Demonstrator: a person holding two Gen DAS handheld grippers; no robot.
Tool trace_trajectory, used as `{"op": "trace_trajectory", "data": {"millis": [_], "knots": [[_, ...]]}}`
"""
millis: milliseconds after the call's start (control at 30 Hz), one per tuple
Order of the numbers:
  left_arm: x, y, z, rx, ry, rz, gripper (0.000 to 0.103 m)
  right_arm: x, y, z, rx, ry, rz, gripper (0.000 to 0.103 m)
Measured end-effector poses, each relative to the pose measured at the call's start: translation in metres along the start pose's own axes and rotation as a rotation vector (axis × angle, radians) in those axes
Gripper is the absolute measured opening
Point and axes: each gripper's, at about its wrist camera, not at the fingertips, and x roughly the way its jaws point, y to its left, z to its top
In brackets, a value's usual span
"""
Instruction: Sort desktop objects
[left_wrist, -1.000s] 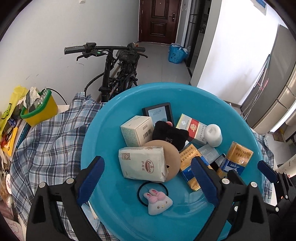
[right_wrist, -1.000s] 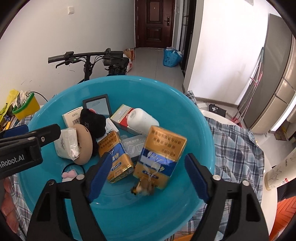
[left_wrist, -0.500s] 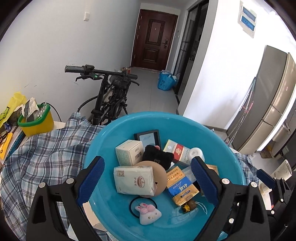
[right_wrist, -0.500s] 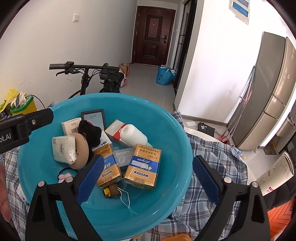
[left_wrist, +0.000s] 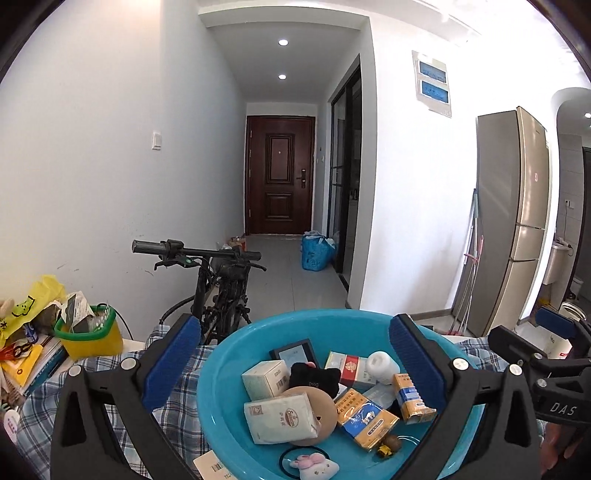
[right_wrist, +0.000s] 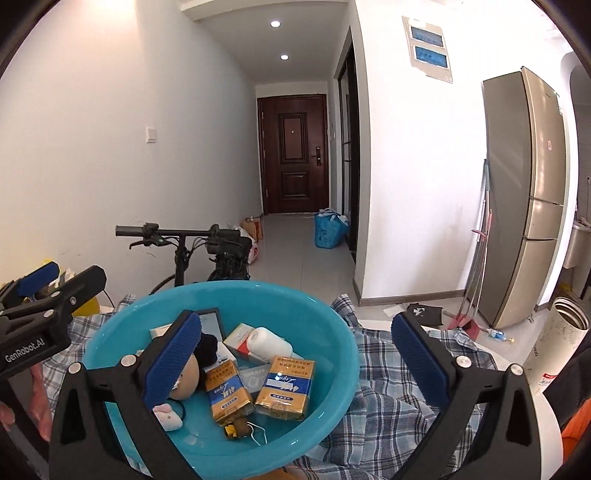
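Two grippers hang above a blue basin that sits on a checked cloth over the tabletop. The left gripper has its jaws spread wide and holds nothing; most of the basin lies between and below them. The right gripper also has its jaws spread wide and empty, with the right half of the basin and the cloth between them.

Inside the basin lie the sorted things. A tissue pack is nearest the left jaw of the left gripper, touching a round tan object. Behind them stand a small white box, a dark tablet and a black plush piece. A white bottle lies on its side beside a red and white pack. Two gold and blue packs lie near the middle. A pink bunny hair tie lies at the near rim.

A bicycle stands behind the tabletop.
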Motion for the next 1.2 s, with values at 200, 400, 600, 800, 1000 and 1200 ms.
{"op": "trace_trajectory", "data": {"millis": [200, 400, 600, 800, 1000, 1200], "knots": [[-0.009, -0.006, 0.002, 0.095, 0.004, -0.010, 0.103, -0.009, -0.010, -0.004, 0.011, -0.020, -0.034, 0.103], [-0.027, -0.003, 0.006, 0.071, -0.021, -0.006, 0.103, -0.015, -0.012, -0.013, -0.062, -0.028, -0.055, 0.103], [-0.036, -0.001, -0.001, 0.014, 0.057, -0.080, 0.103, -0.025, -0.003, -0.022, -0.116, -0.027, -0.102, 0.103], [-0.056, 0.001, -0.011, 0.044, 0.031, -0.040, 0.103, -0.042, -0.003, -0.026, -0.117, -0.046, -0.093, 0.103], [-0.068, 0.007, -0.008, -0.030, 0.080, 0.012, 0.103, -0.078, 0.008, -0.016, -0.140, -0.155, -0.141, 0.103], [-0.107, -0.005, -0.011, 0.025, -0.002, 0.032, 0.103, -0.103, 0.018, -0.013, -0.129, -0.175, -0.096, 0.103]]}}
